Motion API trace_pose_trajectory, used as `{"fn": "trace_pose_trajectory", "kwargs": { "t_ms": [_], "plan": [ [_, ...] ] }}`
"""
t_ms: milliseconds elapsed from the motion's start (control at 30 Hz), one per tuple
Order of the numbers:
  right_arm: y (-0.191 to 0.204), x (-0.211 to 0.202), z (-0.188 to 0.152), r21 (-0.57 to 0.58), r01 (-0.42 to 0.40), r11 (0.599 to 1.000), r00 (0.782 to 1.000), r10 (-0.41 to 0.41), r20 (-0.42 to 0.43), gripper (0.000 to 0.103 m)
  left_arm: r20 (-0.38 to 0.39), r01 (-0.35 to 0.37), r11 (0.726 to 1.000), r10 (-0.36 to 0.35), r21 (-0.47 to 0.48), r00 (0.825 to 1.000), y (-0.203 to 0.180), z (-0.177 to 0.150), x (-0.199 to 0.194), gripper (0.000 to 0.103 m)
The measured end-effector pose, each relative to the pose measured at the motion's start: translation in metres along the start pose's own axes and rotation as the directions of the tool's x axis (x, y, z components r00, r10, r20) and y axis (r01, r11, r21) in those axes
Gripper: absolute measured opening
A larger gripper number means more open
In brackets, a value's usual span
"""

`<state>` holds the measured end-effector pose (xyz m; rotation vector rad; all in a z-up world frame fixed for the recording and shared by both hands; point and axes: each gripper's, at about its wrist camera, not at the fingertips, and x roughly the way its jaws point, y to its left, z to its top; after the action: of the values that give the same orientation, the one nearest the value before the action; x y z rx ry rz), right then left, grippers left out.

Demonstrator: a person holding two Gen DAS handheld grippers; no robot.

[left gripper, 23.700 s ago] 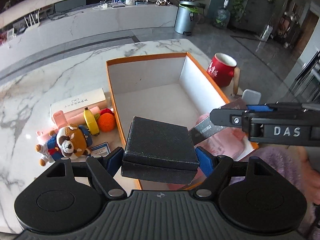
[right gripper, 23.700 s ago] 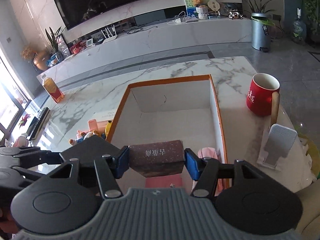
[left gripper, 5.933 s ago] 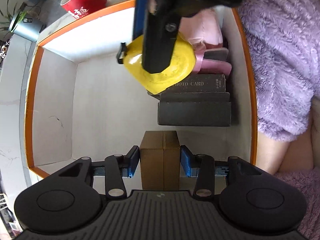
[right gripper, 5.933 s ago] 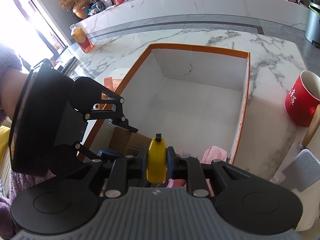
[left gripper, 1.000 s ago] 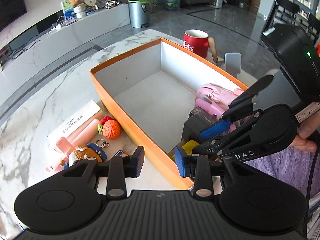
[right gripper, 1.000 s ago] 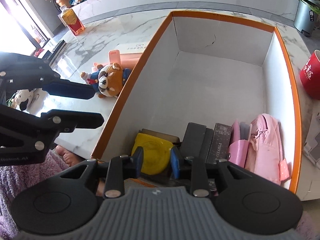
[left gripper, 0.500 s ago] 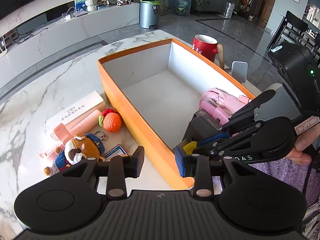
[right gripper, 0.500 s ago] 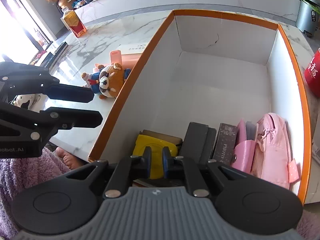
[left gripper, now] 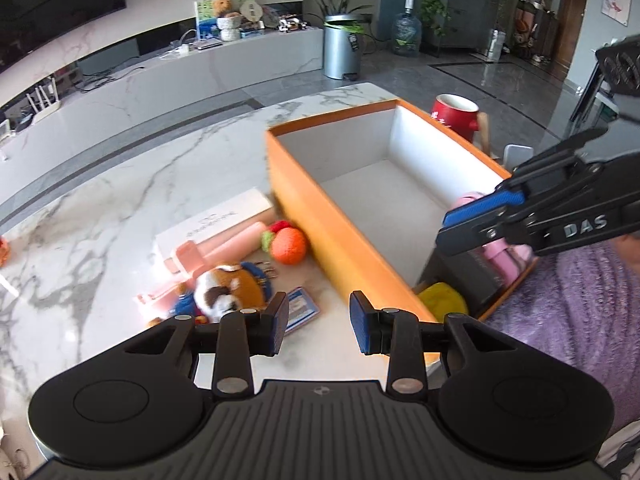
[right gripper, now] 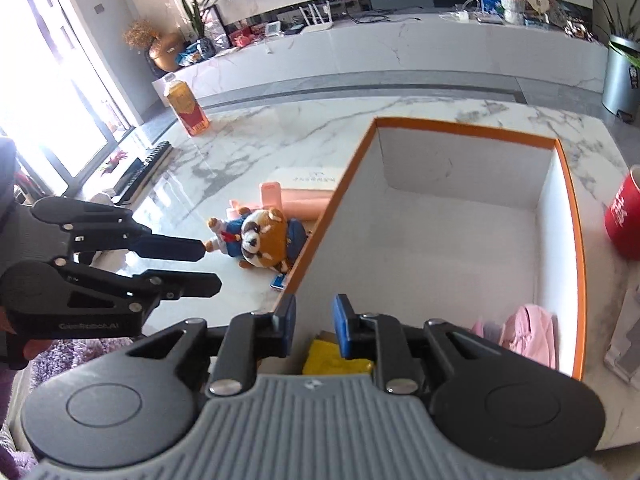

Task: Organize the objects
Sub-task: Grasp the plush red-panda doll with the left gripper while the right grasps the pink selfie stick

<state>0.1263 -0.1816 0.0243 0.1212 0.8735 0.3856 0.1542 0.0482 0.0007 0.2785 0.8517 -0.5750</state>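
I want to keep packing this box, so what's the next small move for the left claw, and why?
Probably ease the left claw forward and down to the plush toy. The claw is open and empty, and the toy lies just ahead of it on the marble table, outside the orange box, which has bare floor left. The right claw is open too.

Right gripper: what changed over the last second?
The right gripper lifted up and back from the yellow tape measure, which it left in the near end of the orange box, and now stands open and empty. The left gripper stayed open and empty by the box's near corner. The plush and red mug didn't move.
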Motion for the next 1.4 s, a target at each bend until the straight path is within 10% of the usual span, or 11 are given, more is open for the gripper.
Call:
{"fn": "trace_pose_trajectory", "kwargs": {
  "t_ms": [433, 900, 1400],
  "plan": [
    [0.038, 0.064, 0.050, -0.252, 0.012, 0.968, 0.996, -0.035, -0.088, 0.023, -0.050, -0.027, 0.940, 0.046, 0.340, 0.998, 0.041, -0.018, 0.045, 0.059],
    [0.044, 0.118, 0.065, -0.311, 0.010, 0.950, 0.981, -0.069, -0.182, 0.024, -0.098, -0.064, 0.735, 0.175, 0.675, 0.980, 0.050, -0.042, 0.113, 0.060],
    [0.053, 0.142, 0.077, -0.393, -0.010, 0.919, 0.973, -0.083, -0.217, 0.031, -0.200, -0.032, 0.879, 0.144, 0.476, 0.969, 0.063, -0.043, 0.086, 0.040]
  ]
}}
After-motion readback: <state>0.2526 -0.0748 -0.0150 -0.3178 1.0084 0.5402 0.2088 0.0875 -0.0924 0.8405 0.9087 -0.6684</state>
